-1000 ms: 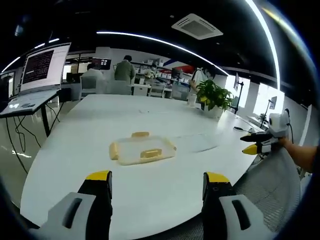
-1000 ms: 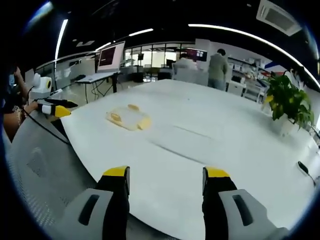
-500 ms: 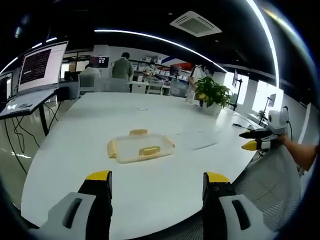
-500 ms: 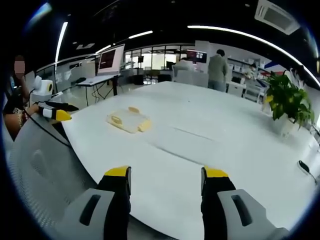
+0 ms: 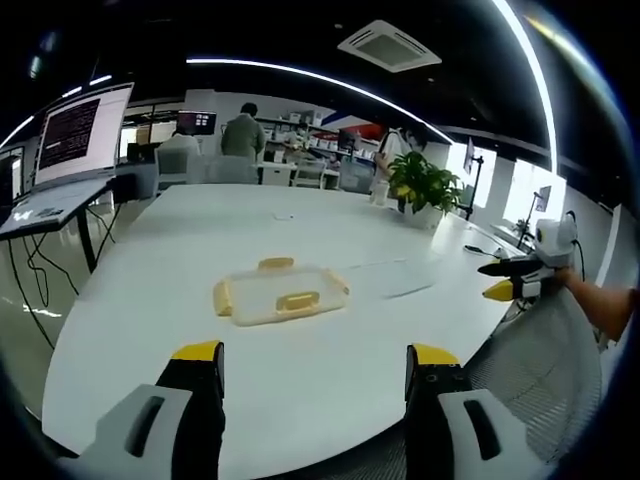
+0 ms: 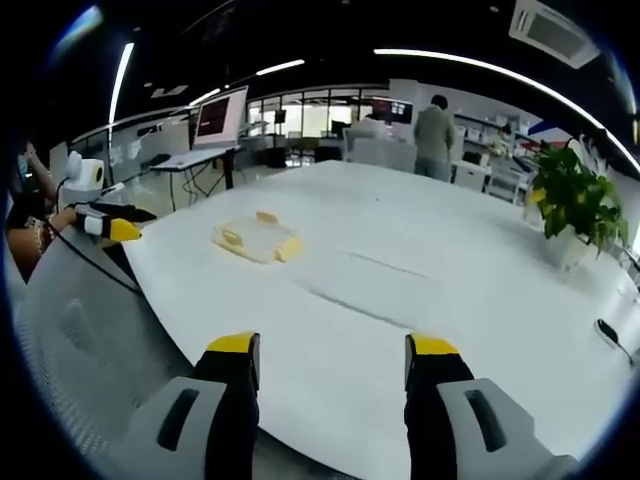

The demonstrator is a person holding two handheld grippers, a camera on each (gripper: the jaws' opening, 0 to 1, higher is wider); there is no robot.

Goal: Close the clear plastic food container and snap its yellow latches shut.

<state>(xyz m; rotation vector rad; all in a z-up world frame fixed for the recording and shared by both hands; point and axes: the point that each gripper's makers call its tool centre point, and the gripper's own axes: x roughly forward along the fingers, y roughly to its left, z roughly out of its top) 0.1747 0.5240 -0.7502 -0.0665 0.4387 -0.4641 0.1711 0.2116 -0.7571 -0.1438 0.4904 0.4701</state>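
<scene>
A clear plastic food container point(image 5: 279, 295) with yellow latches lies flat on the white table point(image 5: 180, 300), its lid resting on it. In the left gripper view it sits well ahead of my left gripper point(image 5: 312, 365), which is open with nothing between its jaws. The right gripper view has the container point(image 6: 257, 237) far off to the upper left of my right gripper point(image 6: 333, 357), also open and holding nothing. The right gripper point(image 5: 510, 282) shows at the right of the left gripper view; the left gripper point(image 6: 112, 222) shows at the left of the right gripper view.
A potted plant point(image 5: 425, 190) stands at the table's far side. A grey mesh chair back point(image 5: 545, 370) lies between me and the table edge. A laptop on a stand point(image 5: 75, 150) is off to the left. People point(image 5: 243, 135) stand at desks in the background.
Both views shifted slightly with my hands. The container and the grippers' jaws are as before.
</scene>
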